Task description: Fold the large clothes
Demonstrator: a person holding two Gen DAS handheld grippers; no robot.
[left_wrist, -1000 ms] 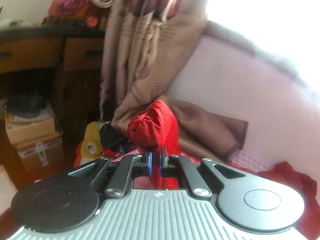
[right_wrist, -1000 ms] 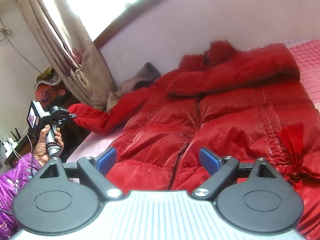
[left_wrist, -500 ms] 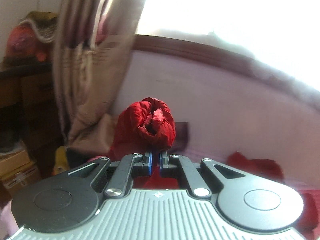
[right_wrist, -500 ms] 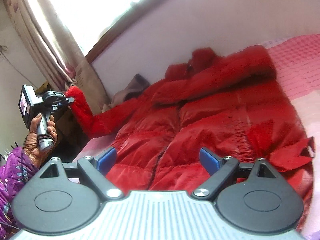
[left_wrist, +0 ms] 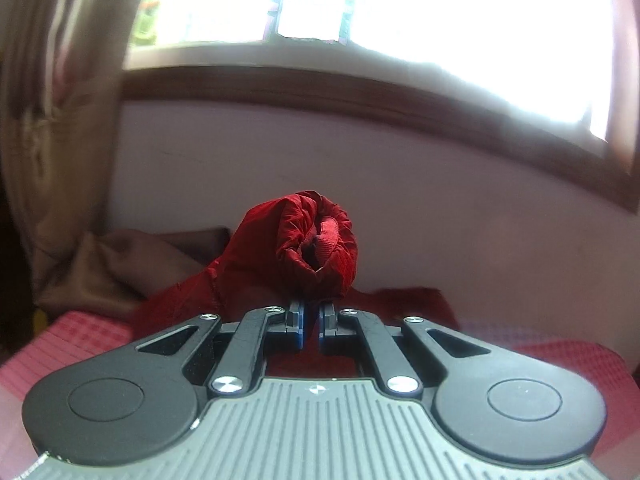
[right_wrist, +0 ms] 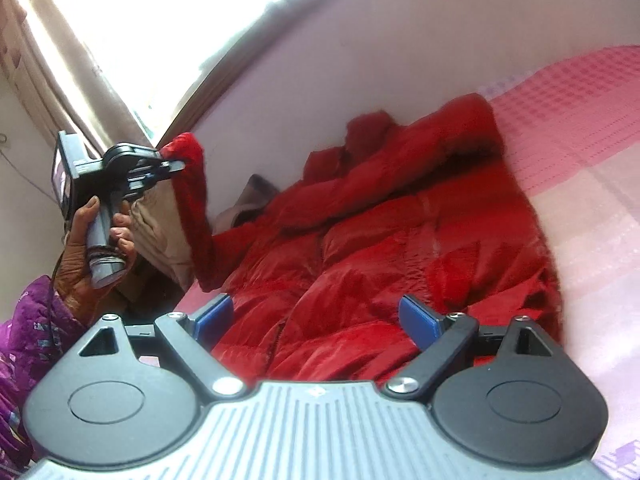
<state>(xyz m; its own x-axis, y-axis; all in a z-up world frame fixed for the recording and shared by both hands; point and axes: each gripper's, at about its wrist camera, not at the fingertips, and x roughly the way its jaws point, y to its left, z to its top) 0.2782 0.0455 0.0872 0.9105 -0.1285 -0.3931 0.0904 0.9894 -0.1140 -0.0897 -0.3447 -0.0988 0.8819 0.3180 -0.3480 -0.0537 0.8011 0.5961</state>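
- Lying zip-up on the bed (right_wrist: 580,128), the red jacket (right_wrist: 400,248) runs lengthwise, collar toward the wall.
- left gripper (left_wrist: 311,312) is clamped on the sleeve cuff (left_wrist: 320,240), lifted up.
- right gripper (right_wrist: 316,316) gapes wide, holding nothing, over the hem.

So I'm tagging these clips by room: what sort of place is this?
Probably a bedroom: a red padded jacket is spread on a bed with a pink checked sheet, under a curtained window.

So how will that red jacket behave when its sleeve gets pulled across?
Probably floppy: the sleeve droops from the left gripper. Likely light for its bulk, since the red jacket looks puffy. Its shiny shell may slide on the bedspread.
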